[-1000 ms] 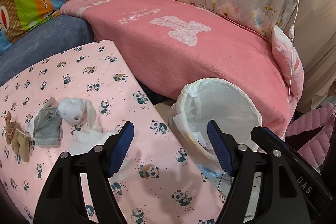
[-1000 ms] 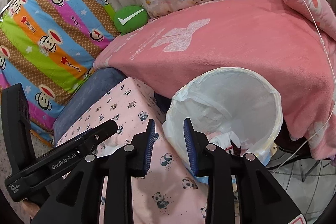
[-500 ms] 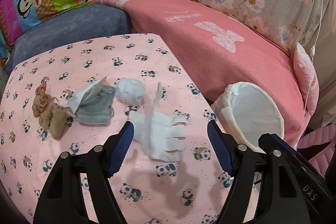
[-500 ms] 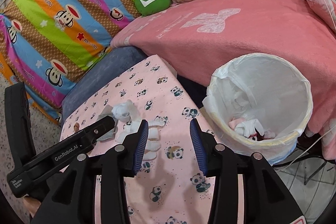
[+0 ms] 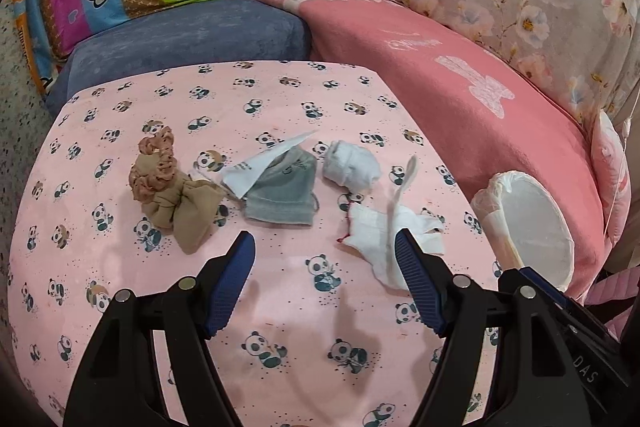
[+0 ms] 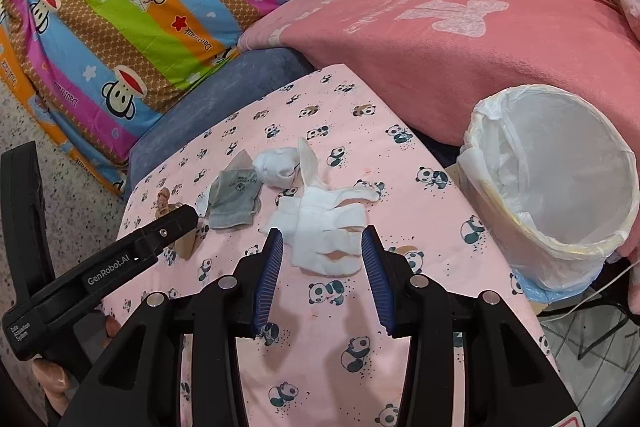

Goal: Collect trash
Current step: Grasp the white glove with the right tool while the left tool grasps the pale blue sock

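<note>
White rag (image 6: 324, 231) near tablecloth edge (image 6: 404, 135)

Rags (image 5: 394, 233) on table (image 5: 280, 307), bin (image 5: 532, 227) at right

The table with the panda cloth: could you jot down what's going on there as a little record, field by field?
surface: panda-print tablecloth
items on it: brown scrunchie and cloth; grey sock with a white paper strip on it; balled white wad; flat torn white tissue
bin: white-lined trash bin, beside the table's right edge
left gripper: open, empty, above the cloth
right gripper: open, empty, fingers on either side of the tissue
</note>
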The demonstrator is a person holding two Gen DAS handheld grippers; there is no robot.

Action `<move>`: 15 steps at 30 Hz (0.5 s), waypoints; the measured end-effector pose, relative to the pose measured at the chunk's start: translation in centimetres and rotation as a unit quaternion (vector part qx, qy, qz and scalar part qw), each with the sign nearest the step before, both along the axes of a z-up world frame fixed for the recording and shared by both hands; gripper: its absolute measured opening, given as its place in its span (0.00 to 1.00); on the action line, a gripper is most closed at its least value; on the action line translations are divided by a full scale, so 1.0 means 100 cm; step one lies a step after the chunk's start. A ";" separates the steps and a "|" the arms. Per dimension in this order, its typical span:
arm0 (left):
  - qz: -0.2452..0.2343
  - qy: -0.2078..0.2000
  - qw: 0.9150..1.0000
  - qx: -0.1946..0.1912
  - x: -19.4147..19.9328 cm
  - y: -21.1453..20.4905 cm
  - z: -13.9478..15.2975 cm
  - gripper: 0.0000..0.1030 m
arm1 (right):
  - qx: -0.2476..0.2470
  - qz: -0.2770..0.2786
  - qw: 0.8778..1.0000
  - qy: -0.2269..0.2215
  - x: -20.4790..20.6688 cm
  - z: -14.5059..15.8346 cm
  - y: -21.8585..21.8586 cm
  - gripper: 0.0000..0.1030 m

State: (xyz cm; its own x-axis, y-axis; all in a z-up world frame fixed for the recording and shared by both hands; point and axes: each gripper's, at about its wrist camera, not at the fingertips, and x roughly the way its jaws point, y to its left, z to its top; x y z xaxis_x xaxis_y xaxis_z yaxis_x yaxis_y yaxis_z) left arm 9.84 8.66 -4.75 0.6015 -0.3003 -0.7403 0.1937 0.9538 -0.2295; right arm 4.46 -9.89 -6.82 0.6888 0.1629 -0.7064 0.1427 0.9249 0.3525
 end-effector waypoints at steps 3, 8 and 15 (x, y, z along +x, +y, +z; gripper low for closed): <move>0.012 0.006 1.000 -0.001 0.004 0.013 -0.005 0.67 | -0.002 0.006 1.000 0.009 0.010 -0.007 0.010 0.45; 0.029 0.014 0.999 0.001 0.012 0.032 -0.014 0.67 | -0.017 0.019 0.999 0.024 0.033 -0.022 0.024 0.51; 0.043 0.031 0.999 0.000 0.025 0.049 -0.028 0.67 | -0.035 0.021 0.998 0.045 0.065 -0.044 0.038 0.53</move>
State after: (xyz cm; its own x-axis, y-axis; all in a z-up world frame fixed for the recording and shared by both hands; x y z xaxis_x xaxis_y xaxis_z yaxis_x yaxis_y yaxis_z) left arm 12.33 13.60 -7.51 0.5783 -0.2484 -0.7771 0.0957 0.9666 -0.2377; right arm 10.99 -6.10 -11.18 0.6158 0.1385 -0.7756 0.1319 0.9524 0.2748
